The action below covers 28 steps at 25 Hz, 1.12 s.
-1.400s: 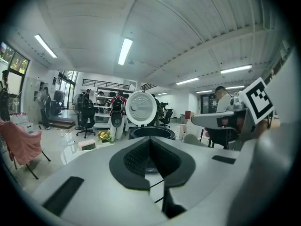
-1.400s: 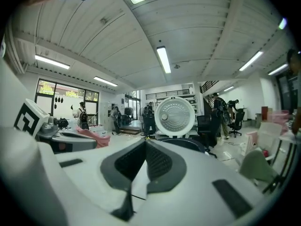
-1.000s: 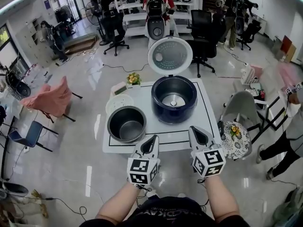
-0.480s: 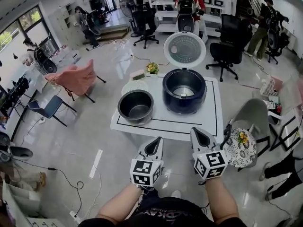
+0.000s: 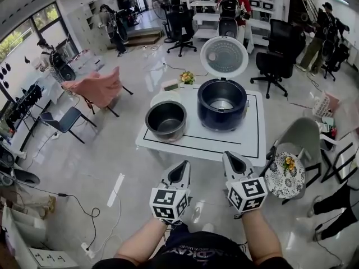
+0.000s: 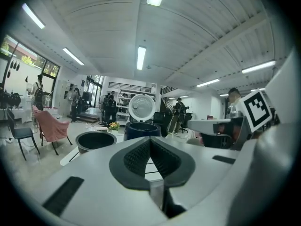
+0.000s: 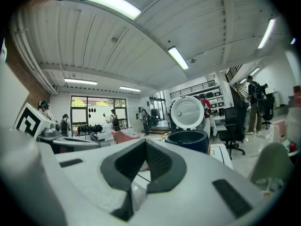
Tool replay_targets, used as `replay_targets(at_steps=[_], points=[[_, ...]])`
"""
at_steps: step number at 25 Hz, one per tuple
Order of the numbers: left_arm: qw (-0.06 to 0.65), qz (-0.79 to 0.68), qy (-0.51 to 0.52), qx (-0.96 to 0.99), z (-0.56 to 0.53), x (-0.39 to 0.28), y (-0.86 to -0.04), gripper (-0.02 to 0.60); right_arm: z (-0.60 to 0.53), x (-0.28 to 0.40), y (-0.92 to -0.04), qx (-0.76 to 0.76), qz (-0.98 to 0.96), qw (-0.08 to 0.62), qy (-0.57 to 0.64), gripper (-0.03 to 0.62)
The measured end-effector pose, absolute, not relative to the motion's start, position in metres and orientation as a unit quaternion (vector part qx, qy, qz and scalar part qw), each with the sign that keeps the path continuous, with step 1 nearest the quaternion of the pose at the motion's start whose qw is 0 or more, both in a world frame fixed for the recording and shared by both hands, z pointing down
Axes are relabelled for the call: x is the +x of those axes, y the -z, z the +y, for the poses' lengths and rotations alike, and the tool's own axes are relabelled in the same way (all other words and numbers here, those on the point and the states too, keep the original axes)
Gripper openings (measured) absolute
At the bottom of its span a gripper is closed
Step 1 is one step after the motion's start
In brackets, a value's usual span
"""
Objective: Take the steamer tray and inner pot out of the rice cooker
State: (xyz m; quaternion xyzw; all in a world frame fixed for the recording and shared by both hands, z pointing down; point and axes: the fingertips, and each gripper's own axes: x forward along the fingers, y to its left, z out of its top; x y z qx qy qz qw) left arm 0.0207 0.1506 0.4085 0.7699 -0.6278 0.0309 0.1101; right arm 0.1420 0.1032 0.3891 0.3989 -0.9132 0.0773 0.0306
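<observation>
This looks like a robotics lab or shared workroom rather than a home. It has a wide glossy floor (image 5: 112, 144) with loose cables (image 5: 93, 212) at the near left, black office chairs (image 5: 271, 58) at the far right, and white shelving (image 5: 205, 17) along the far wall. Strip lights (image 6: 141, 58) run overhead, and people (image 5: 328, 21) stand by equipment.

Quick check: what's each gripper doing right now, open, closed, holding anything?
Left gripper: closed, empty.
Right gripper: closed, empty.
</observation>
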Motion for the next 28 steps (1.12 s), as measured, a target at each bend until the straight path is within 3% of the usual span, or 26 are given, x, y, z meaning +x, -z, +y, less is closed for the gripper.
replay_targets(at_steps=[28], points=[[0.107, -0.624, -0.029, 0.774, 0.168, 0.039, -0.4, 0.003, 0.123, 0.161, -0.389, 0.398, -0.913, 0.02, -0.086, 0.002]])
